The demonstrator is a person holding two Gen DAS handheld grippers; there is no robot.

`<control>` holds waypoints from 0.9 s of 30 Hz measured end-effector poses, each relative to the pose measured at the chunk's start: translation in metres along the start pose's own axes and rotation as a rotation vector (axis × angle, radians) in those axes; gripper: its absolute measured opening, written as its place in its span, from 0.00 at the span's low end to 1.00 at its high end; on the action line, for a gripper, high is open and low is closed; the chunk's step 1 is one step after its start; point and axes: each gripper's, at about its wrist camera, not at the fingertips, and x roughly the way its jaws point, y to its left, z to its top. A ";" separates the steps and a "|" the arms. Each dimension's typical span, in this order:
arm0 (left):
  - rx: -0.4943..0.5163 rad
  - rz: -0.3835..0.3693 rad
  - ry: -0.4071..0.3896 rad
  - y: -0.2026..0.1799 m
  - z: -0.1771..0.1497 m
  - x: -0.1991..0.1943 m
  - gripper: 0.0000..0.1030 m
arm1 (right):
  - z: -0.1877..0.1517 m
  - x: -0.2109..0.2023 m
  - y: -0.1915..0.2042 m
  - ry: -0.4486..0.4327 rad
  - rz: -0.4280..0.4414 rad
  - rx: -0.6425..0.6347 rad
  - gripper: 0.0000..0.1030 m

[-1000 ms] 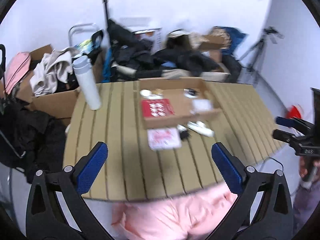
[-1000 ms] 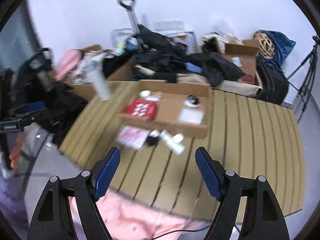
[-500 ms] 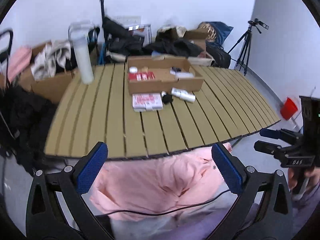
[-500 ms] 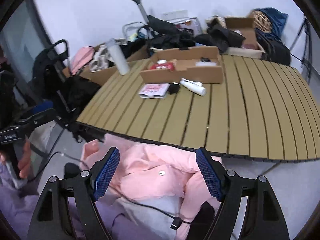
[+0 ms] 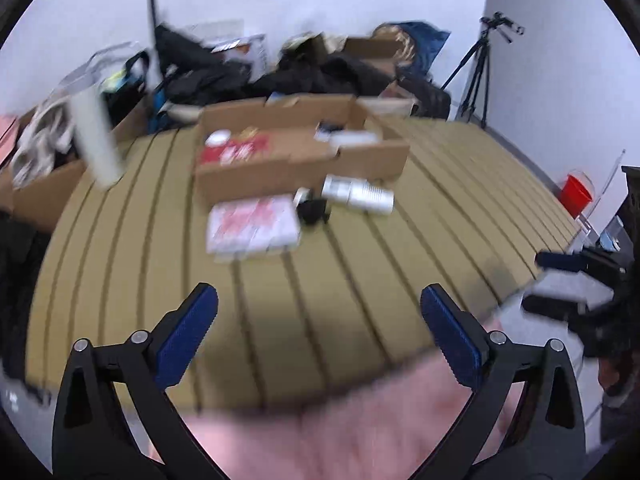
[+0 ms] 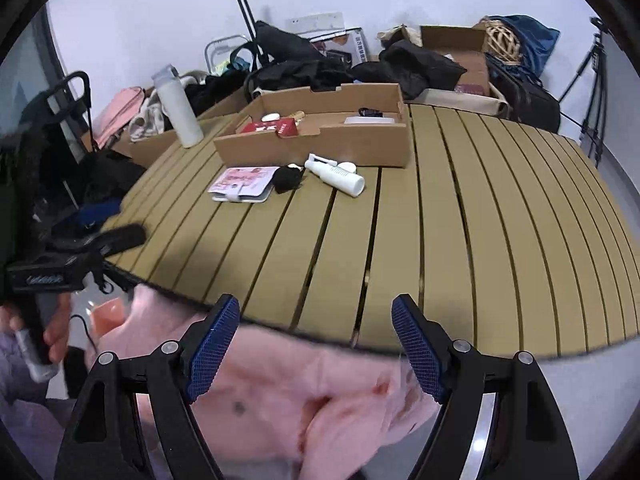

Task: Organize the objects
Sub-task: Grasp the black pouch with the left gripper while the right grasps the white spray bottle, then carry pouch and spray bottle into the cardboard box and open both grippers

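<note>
Both wrist views look down across the slatted table [image 5: 120,264] from its near edge, sharing the cardboard box [image 6: 372,148].

L tongs [image 5: 319,316] closing, empty | over slat table [image 5: 120,280] | pink pkt [image 5: 252,224] by box [image 5: 300,152]

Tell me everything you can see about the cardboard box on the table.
The cardboard box is a shallow, open-topped brown tray, rectangular, with low walls and a notch cut in its near wall. It sits flat on the slatted table, towards the far side. Inside lie a red packet, a small white round thing, a flat white item and a small dark object. A white bottle lies just in front of it; whether they touch is unclear.
</note>
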 end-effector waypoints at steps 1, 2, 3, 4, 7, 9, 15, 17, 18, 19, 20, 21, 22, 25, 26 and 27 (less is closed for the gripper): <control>0.002 0.002 0.007 -0.001 0.008 0.018 0.91 | 0.006 0.010 -0.003 0.006 0.000 -0.002 0.80; 0.002 0.000 0.030 -0.001 0.016 0.040 0.86 | 0.014 0.021 -0.006 0.015 -0.005 -0.001 0.80; 0.007 -0.003 0.050 -0.001 0.023 0.061 0.79 | 0.024 0.038 -0.011 0.030 -0.013 0.000 0.80; 0.012 -0.001 0.064 -0.001 0.028 0.075 0.75 | 0.030 0.047 -0.013 0.036 -0.014 -0.003 0.80; 0.037 -0.021 0.077 -0.001 0.047 0.122 0.65 | 0.055 0.084 -0.021 0.056 -0.005 -0.034 0.79; 0.041 -0.035 0.104 0.000 0.053 0.147 0.56 | 0.075 0.111 -0.026 0.061 -0.015 -0.076 0.79; 0.032 -0.034 0.202 0.006 0.052 0.188 0.31 | 0.116 0.168 -0.029 0.088 0.002 -0.167 0.58; 0.027 -0.045 0.191 0.008 0.048 0.185 0.30 | 0.120 0.182 -0.025 0.105 0.021 -0.191 0.54; 0.026 -0.052 0.190 0.008 0.046 0.183 0.30 | 0.121 0.192 -0.023 0.124 0.041 -0.201 0.52; 0.021 -0.061 0.194 0.009 0.045 0.182 0.30 | 0.120 0.197 -0.021 0.133 0.041 -0.203 0.47; 0.016 -0.067 0.194 0.010 0.044 0.179 0.29 | 0.118 0.202 -0.019 0.148 0.039 -0.202 0.40; 0.008 -0.068 0.197 0.012 0.044 0.178 0.29 | 0.116 0.206 -0.018 0.158 0.054 -0.200 0.38; -0.004 -0.070 0.204 0.014 0.043 0.175 0.29 | 0.115 0.206 -0.018 0.161 0.068 -0.194 0.34; -0.025 -0.059 0.207 0.015 0.044 0.165 0.29 | 0.112 0.203 -0.014 0.190 0.096 -0.178 0.30; -0.026 -0.047 0.201 0.014 0.046 0.157 0.29 | 0.110 0.201 -0.012 0.195 0.088 -0.173 0.30; -0.028 -0.039 0.190 0.014 0.047 0.149 0.29 | 0.107 0.197 -0.011 0.202 0.086 -0.156 0.30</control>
